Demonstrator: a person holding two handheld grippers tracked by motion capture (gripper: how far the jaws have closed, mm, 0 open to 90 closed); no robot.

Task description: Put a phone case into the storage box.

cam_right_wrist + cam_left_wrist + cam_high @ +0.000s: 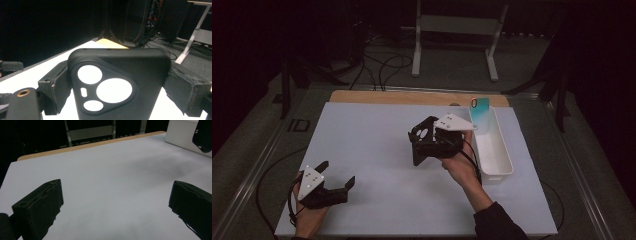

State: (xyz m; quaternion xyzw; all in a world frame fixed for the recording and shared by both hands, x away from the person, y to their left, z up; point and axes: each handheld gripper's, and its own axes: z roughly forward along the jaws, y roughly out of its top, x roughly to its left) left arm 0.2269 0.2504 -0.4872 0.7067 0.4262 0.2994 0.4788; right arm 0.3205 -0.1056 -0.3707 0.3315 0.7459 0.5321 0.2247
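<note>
A black phone case [421, 142] with a triangular camera cut-out is held up off the white table top, right of centre. My right gripper [434, 142] is shut on it, one jaw on each long side. In the right gripper view the phone case [120, 82] stands upright between the pads [53, 86], its cut-outs facing the camera. My left gripper [337, 172] rests low near the front left corner, jaws wide apart and holding nothing. The left gripper view shows the left gripper [116, 202] over bare table, with the phone case [203, 135] at the top right.
A long white bin [499, 150] lies along the table's right side, with a teal flat item [480, 107] propped at its far end. A wooden strip [412, 97] runs along the far edge. Beyond the table stand a white frame [452, 30] and floor cables [382, 65].
</note>
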